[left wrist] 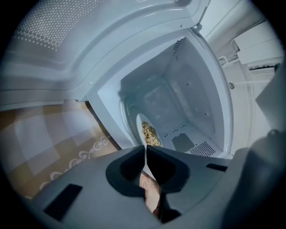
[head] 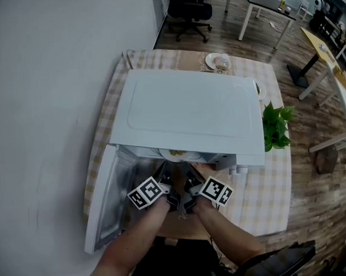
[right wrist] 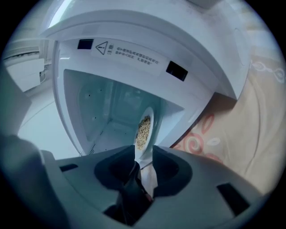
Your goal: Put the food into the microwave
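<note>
The microwave (head: 186,111) stands on the counter (head: 267,199) with its door (head: 104,195) swung out toward 8 o'clock. The plate (head: 176,154) of grainy food (left wrist: 151,135) is at the 6 o'clock edge of the microwave, in the mouth of the cavity (left wrist: 187,103), partly inside and apparently not yet resting on the floor.

The left gripper (head: 165,174) has its jaws pressed together on the near rim of the plate, which shows as a thin white edge pinched between them in the left gripper view. The right gripper (head: 190,175) is just beside it at the same rim. Its jaws are spread, and the rim stands between them without being squeezed, as far as the right gripper view shows. In my judgement the left grip alone now carries the load.

To do this step well:
- Keep the plate level, since a one-sided pinch lets the far edge dip toward 12 o'clock and could spill the food.
- Slide the plate straight in toward 12 o'clock and lower it until it lies flat on the cavity floor before releasing.
- Draw the right gripper back toward 6 o'clock without brushing the rim.
- Keep both grippers clear of the door frame at 9 o'clock.

The potted plant (head: 277,126) at 3 o'clock is well out of the way.
</note>
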{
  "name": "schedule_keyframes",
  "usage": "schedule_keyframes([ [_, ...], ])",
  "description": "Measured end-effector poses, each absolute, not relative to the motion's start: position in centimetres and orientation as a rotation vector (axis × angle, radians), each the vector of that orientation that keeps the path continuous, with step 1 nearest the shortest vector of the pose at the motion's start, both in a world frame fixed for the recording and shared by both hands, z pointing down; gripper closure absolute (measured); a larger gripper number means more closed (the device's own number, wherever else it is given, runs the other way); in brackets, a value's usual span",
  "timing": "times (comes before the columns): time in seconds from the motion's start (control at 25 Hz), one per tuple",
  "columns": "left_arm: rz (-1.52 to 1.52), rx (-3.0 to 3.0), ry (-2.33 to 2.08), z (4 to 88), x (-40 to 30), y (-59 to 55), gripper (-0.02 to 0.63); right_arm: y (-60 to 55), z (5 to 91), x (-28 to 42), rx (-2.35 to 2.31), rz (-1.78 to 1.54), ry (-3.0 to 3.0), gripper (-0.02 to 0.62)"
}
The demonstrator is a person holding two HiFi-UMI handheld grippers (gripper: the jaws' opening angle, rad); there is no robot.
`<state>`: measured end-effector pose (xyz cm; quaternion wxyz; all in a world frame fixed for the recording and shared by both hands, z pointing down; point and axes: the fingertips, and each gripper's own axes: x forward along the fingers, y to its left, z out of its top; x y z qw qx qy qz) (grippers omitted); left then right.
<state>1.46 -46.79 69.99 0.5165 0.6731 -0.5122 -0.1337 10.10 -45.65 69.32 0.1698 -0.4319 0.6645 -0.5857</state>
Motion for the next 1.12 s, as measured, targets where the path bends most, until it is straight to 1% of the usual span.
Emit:
schedule_keyframes([
  [0.08,-0.302,1.633,-1.235,70.1,1.6,-47.0,0.583,-45.3,69.4,10.3,-1.269,-1.619,1.968,0.485],
  [0.24,-0.279,1.662,-1.240,70.1,1.7,-47.3,0.583,-45.7,69.3,10.3,-1.337,-1.523,2.130,0.563],
  [0.36,-0.266,1.672,-1.251,70.1,1.6,-47.6,0.583,-46.2,69.4,9.8,-1.396,-1.450,2.268,0.583],
  [0.56,-0.198,1.732,-1.268,70.1,1.6,-48.0,0.583,-47.1,69.7,9.2,-1.450,-1.324,2.451,0.586],
  [0.72,-0.038,1.861,-1.287,70.1,2.1,-48.0,0.583,-47.7,69.8,8.8,-1.467,-1.253,2.545,0.586],
  [0.84,0.068,1.971,-1.298,69.6,2.6,-48.3,0.583,-48.2,69.7,8.8,-1.490,-1.219,2.578,0.586],
  [1.12,0.163,2.063,-1.292,68.8,2.9,-48.3,0.583,-49.6,69.4,8.6,-1.504,-1.183,2.641,0.586],
])
